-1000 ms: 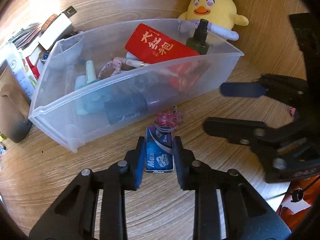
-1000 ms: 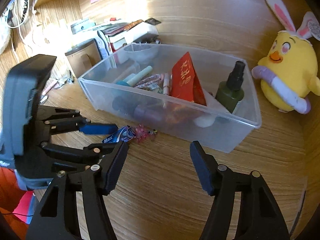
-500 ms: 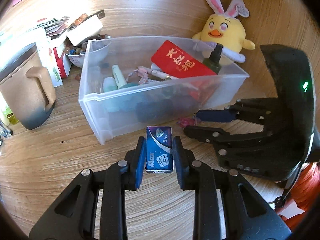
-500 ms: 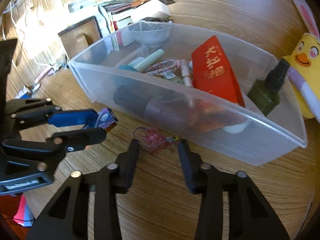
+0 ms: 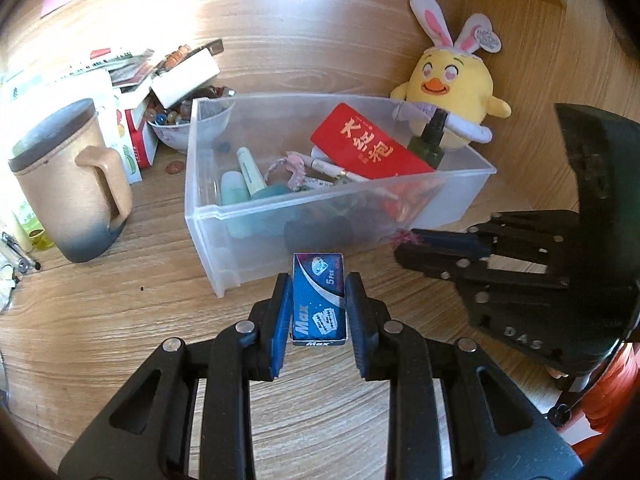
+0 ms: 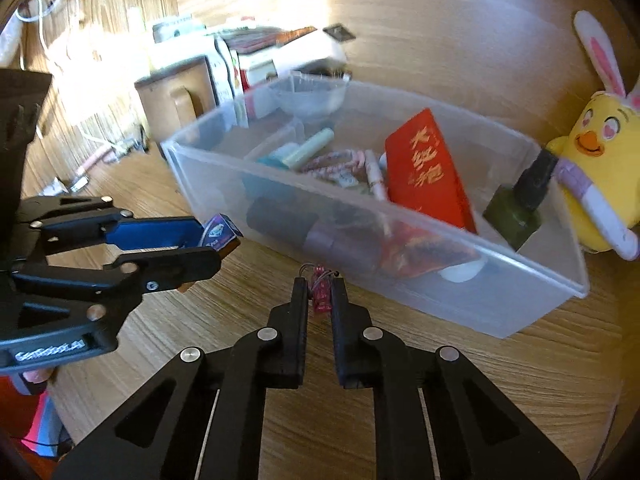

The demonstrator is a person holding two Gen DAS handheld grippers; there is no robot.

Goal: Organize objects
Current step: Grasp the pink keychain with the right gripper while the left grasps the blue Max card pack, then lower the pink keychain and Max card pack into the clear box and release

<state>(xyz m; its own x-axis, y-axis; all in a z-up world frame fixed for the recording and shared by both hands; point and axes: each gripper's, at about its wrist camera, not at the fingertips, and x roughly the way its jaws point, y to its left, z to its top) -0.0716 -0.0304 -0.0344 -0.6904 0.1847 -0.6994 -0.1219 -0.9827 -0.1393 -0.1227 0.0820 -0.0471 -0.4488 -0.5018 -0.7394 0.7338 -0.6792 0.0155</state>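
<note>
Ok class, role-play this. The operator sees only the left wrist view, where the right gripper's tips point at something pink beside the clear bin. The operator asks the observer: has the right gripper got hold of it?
Observer: Yes. In the right wrist view, the right gripper is closed around a small pink charm just in front of the clear bin.
Operator: How does my blue box sit from the side?
Observer: The blue box pokes out past the tips of the left gripper. It is in front of the bin's front wall, not over the opening.
Operator: Is anything below the red packet?
Observer: A white round object lies low in the bin below the red packet.
</note>
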